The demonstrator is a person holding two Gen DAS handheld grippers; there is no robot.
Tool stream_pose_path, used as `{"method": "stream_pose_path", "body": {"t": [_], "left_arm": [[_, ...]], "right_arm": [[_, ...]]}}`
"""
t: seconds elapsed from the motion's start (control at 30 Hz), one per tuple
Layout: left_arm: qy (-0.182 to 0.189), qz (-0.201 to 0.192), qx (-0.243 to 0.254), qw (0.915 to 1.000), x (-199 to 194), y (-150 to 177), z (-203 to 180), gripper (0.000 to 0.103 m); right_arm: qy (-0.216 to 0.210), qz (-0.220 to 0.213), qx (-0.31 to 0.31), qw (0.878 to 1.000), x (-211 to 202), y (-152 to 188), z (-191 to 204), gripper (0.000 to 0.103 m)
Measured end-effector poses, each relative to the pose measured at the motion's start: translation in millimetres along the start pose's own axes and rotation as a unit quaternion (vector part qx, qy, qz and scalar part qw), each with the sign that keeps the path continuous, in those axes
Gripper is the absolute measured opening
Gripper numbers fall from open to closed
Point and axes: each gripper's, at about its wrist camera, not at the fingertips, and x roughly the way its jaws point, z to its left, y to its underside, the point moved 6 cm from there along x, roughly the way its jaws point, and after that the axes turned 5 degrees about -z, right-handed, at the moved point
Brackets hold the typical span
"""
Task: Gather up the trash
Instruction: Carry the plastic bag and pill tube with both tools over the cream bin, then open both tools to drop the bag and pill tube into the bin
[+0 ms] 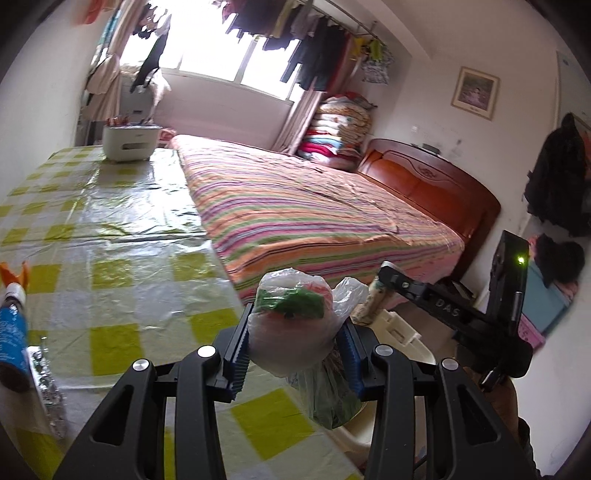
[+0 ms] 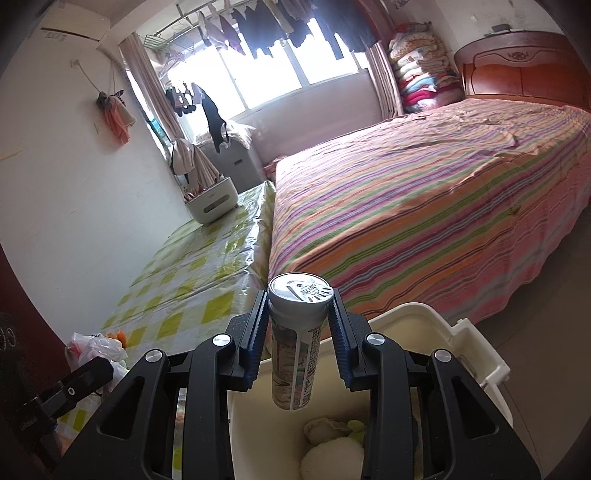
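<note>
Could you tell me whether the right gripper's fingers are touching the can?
Touching. In the right wrist view, both blue fingers of the right gripper press against the sides of the can, holding it above the bin.

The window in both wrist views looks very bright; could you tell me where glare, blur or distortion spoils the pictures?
Left wrist view: the window is blown out white, the plastic table cover glints, and the tube at the edge is smeared. Right wrist view: the window is overexposed and the hanging clothes are silhouettes; the can is sharp. Both bend the room's straight lines and darken at the corners.
</note>
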Motion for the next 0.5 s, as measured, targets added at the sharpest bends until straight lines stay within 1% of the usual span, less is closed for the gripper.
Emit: {"method": "stream_pose_path", "body": {"t": [0.17,0.27,0.47,0.5], "left_arm": [[0.018,0.008,0.020,0.9996,15.0,5.3,-27.4,0.041],[0.025,0.022,0.033,0.9989,28.8,13.1,-40.9,0.041],[0.012,0.027,0.067,0.9973,43.0,27.1,-52.5,0.042],[0.006,0.029,0.072,0.9969,44.6,29.1,-52.6,0.046]], "right_arm": [[0.017,-0.006,0.004,1.000,-5.4,1.1,-12.2,0.034],[0.021,-0.009,0.011,1.000,-7.6,0.7,-19.2,0.034],[0.024,-0.010,0.015,1.000,-8.7,0.0,-22.6,0.035],[0.025,-0.011,0.017,0.999,-9.4,0.2,-23.9,0.036]]}}
